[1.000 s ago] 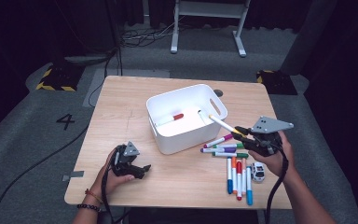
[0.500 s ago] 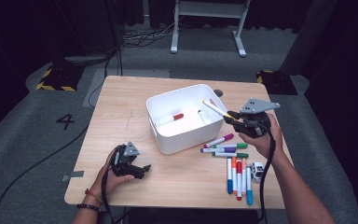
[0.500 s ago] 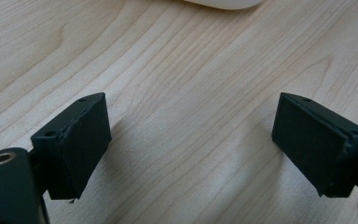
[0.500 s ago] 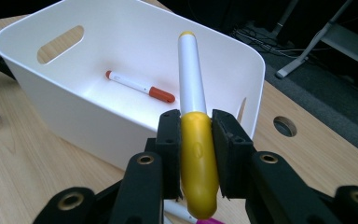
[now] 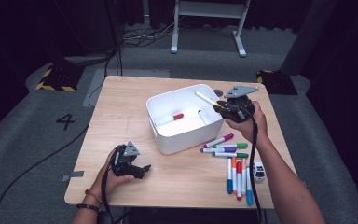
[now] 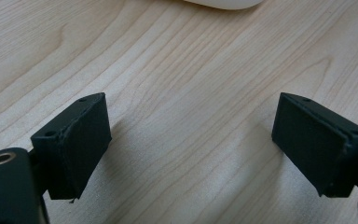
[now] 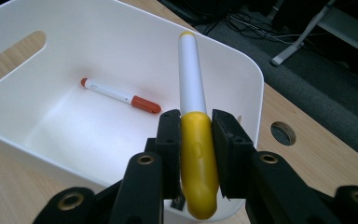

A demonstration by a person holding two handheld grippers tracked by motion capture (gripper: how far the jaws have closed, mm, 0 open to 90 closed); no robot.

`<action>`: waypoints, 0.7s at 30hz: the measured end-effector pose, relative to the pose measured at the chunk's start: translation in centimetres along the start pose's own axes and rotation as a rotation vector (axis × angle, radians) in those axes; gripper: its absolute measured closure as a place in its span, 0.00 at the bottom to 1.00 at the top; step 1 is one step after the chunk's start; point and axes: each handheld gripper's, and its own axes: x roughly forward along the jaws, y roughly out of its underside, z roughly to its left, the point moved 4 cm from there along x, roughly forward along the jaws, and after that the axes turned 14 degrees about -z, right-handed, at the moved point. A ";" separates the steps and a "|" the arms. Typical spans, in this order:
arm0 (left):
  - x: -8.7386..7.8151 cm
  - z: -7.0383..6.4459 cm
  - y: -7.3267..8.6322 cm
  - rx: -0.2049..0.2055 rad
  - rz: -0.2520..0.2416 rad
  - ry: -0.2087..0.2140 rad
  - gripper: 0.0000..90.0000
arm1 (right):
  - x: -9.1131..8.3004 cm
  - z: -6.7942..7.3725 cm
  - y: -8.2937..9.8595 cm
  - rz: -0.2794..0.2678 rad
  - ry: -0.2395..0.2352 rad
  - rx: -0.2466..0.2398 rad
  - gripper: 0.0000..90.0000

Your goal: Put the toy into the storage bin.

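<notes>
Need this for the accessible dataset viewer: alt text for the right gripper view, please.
The right gripper clamps a yellow-capped marker by its cap, its white barrel pointing out over the open white bin. A red-capped marker lies on the bin's floor. Beyond the bin are the wooden table with a round hole and grey carpet.

One readable mark: a white painted numeral "4" (image 5: 67, 121) on the grey carpeted floor (image 5: 23, 154), left of the light wooden surface (image 5: 121, 116). Markers, white bin and tongs carry no legible print.
</notes>
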 end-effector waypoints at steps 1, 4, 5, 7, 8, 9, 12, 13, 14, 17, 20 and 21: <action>0.0 0.0 0.0 0.000 0.000 0.000 0.13 | 0.3 -0.1 0.0 0.011 0.007 0.000 0.82; 0.0 0.0 0.0 0.000 0.000 0.000 0.13 | 1.5 -0.5 0.0 0.034 0.027 -0.007 0.82; 0.0 0.0 0.0 0.000 0.000 0.000 0.13 | 1.8 -0.6 0.1 0.049 0.034 0.001 0.82; 0.0 0.0 0.0 0.000 0.000 0.000 0.13 | 2.5 -0.8 0.2 0.063 0.041 0.007 0.82; 0.0 0.0 0.0 0.000 0.000 0.000 0.13 | 2.8 -0.9 0.3 0.067 0.042 0.004 0.82; 0.0 0.0 0.0 0.000 0.000 0.000 0.13 | 3.2 -0.9 0.4 0.078 0.048 0.013 0.82; 0.0 0.0 0.0 0.000 0.000 0.000 0.13 | 4.2 -1.1 0.6 0.105 0.067 0.017 0.82; 0.0 0.0 0.0 0.000 0.000 0.000 0.13 | 4.5 -1.2 0.7 0.116 0.079 0.011 0.82; 0.0 0.0 0.0 0.000 0.000 0.000 0.13 | 4.6 -1.2 0.7 0.121 0.080 0.014 0.82; 0.0 0.0 0.0 0.000 0.000 0.000 0.13 | 5.2 -1.5 1.0 0.157 0.108 0.007 0.82; 0.0 0.0 0.0 0.000 0.000 0.000 0.13 | 5.6 -1.7 1.3 0.179 0.126 0.011 0.82; 0.0 0.0 0.0 0.000 0.000 0.000 0.13 | 5.6 -1.8 1.4 0.187 0.135 0.007 0.82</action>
